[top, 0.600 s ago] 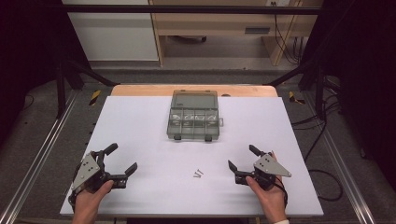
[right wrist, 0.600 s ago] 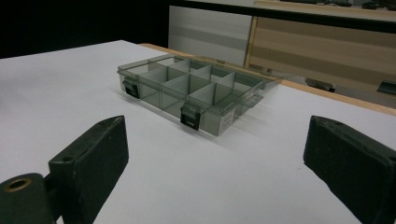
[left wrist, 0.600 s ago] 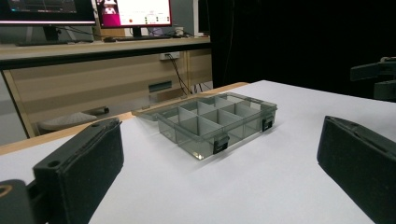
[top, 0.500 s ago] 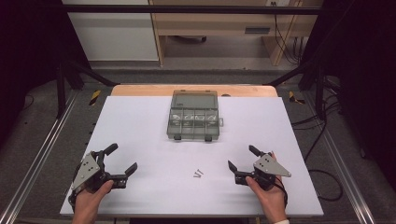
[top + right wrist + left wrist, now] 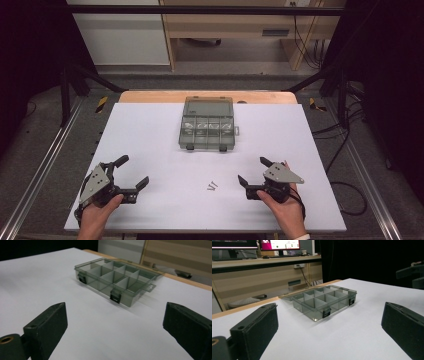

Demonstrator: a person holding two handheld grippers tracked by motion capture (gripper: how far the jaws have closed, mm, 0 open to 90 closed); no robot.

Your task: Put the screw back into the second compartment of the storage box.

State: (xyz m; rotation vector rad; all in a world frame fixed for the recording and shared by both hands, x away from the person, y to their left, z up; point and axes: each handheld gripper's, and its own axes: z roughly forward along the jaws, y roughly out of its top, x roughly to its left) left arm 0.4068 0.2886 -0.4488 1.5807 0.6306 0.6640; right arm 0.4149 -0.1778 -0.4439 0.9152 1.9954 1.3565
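We are holding the left claw and right claw released and empty, resting low on the white worktop, small screws lying between them, compartment box sitting beyond near the far edge

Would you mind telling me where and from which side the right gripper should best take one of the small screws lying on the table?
Probably from straight above. The screws lie flat on the white table, between the two hands, left of the right gripper, whose jaws stand wide open. Lying so low, they offer no side to grasp, so I would close the pads across one thin shank. Their heads are too small to make out.
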